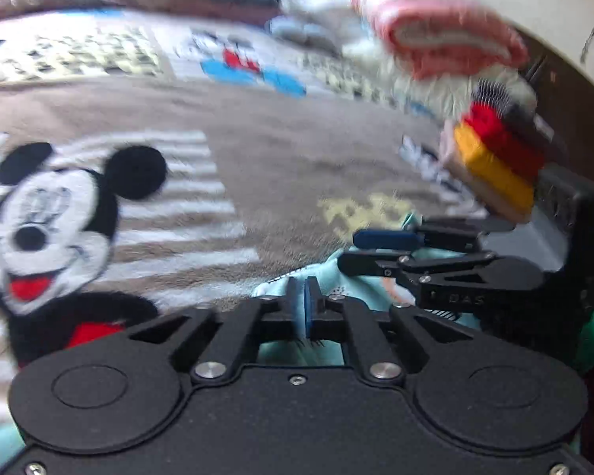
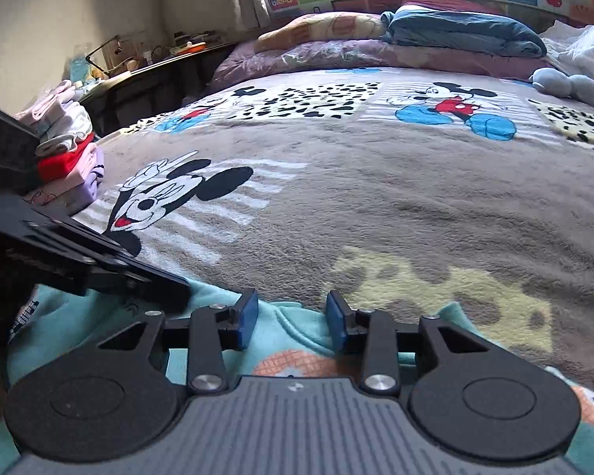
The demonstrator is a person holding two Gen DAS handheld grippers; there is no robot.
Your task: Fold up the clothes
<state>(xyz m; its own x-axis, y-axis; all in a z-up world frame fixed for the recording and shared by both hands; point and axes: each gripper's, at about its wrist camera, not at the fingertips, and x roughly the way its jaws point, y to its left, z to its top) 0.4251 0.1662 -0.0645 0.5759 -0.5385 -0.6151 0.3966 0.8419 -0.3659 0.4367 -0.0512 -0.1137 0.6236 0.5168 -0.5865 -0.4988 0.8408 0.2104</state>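
Observation:
A teal garment [image 2: 75, 324] with orange prints lies at the near edge of a brown Mickey Mouse blanket [image 2: 376, 190]. In the left wrist view its edge [image 1: 271, 289] runs up to my left gripper [image 1: 303, 301], whose blue pads are shut together with the thin fabric pinched between them. My right gripper [image 2: 293, 316] rests on the garment with its jaws apart. A raised fold of the teal cloth sits between its blue pads [image 2: 247, 318], which do not press on it. Each gripper shows in the other's view: the right gripper [image 1: 360, 251] and the left gripper [image 2: 178, 289], close side by side.
A stack of folded clothes [image 2: 71, 150] sits at the bed's left edge by a cluttered side table [image 2: 150, 67]. A second folded stack [image 1: 495, 158] and a pink rolled blanket [image 1: 435, 27] lie to the right. Pillows and a blue quilt [image 2: 463, 33] line the headboard.

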